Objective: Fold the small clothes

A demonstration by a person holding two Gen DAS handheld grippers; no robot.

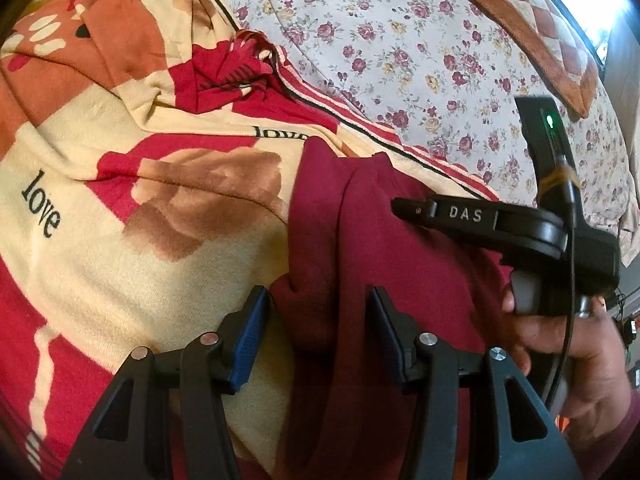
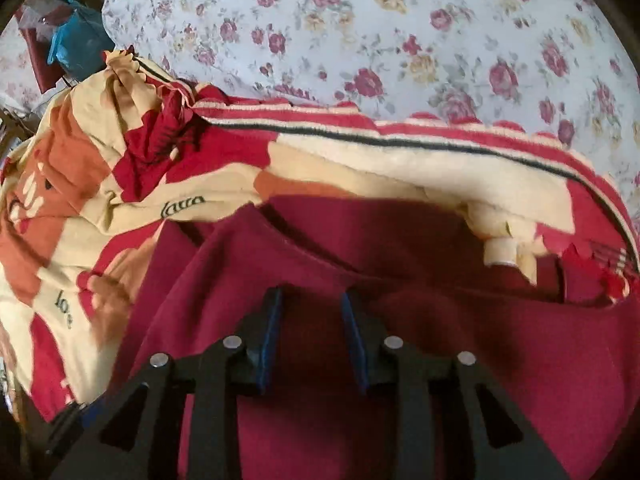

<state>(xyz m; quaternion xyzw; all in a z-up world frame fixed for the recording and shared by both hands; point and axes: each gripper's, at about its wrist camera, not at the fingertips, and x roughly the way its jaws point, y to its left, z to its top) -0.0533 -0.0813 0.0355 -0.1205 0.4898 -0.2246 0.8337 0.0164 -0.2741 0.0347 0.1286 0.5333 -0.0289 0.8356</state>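
A dark red garment (image 1: 384, 240) lies bunched on a cream, red and orange blanket printed with "love" (image 1: 120, 184). My left gripper (image 1: 316, 300) is open, its blue pads either side of a raised fold of the garment. My right gripper shows in the left wrist view (image 1: 404, 206) as a black body marked DAS, held by a hand, its tip over the garment. In the right wrist view my right gripper (image 2: 310, 300) is open just above the dark red garment (image 2: 440, 340). The blanket (image 2: 360, 160) lies beyond it.
A floral bed sheet (image 1: 400, 40) covers the bed behind the blanket and also shows in the right wrist view (image 2: 360, 32). A brown checked cushion (image 1: 540, 28) lies at the far right. Blue and red items (image 2: 68, 48) sit off the bed's far left.
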